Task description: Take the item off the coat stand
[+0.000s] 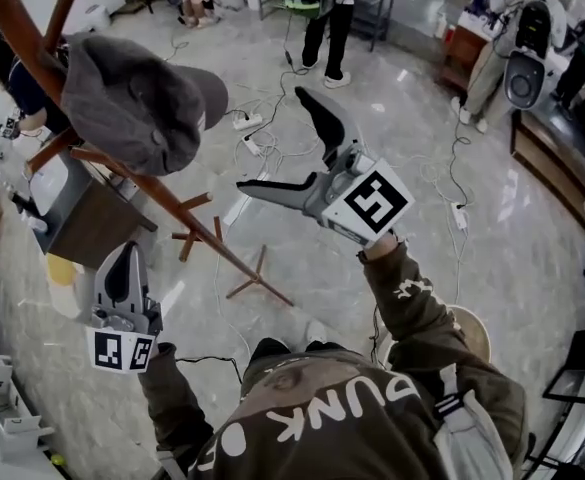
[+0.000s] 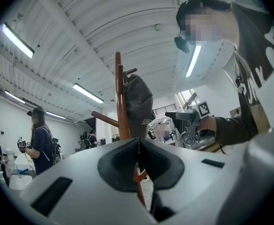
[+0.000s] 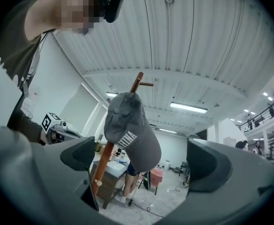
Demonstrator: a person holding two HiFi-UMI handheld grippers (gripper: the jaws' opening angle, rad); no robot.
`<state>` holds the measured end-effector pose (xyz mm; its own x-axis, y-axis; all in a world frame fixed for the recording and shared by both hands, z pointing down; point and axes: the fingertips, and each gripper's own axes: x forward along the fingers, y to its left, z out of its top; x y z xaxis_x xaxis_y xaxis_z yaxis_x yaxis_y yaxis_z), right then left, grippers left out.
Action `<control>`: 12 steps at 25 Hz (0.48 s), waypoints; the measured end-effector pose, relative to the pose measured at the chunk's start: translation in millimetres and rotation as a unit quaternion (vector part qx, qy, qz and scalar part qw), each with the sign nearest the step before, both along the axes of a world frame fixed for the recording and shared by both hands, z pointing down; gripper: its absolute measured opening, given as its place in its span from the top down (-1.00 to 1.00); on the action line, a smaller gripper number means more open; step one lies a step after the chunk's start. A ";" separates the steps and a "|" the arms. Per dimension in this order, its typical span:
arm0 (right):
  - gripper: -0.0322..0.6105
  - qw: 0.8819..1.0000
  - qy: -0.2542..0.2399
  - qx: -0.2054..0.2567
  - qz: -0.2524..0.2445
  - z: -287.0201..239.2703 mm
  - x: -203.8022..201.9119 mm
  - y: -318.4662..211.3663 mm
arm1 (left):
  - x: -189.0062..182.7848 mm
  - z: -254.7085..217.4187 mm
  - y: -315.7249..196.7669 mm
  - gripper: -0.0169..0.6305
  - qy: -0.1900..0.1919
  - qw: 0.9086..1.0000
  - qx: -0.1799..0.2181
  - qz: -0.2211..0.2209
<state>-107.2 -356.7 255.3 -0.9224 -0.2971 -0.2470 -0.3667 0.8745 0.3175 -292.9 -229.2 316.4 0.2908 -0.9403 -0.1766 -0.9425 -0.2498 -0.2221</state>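
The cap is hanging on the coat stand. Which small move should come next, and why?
Probably bring the right gripper forward toward the gray cap. Its jaws stand wide apart with nothing held. In the right gripper view, the cap hangs on the coat stand, framed between the jaws but apart from them. The left gripper is shut and sits lower, so the right one seems better placed.

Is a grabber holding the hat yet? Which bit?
No, nothing is held. The grey cap hangs on the coat stand. The right gripper is open, not touching it; the left gripper is shut and empty.
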 end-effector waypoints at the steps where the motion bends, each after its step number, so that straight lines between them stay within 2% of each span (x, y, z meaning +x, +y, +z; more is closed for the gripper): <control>1: -0.95 1.000 0.000 0.004 -0.008 -5.0 -5.2 -0.8 | -3.2 0.5 -1.6 0.93 0.000 1.000 0.000 -0.002; 6: -0.94 0.999 -0.023 0.003 -0.045 -39.6 -31.0 -1.9 | -23.1 0.3 -16.0 0.93 0.002 1.000 0.001 0.000; 12: -0.57 0.997 -0.026 0.003 -0.068 -70.4 -56.7 -1.0 | -40.2 -9.6 -29.6 0.93 0.001 1.000 0.013 0.008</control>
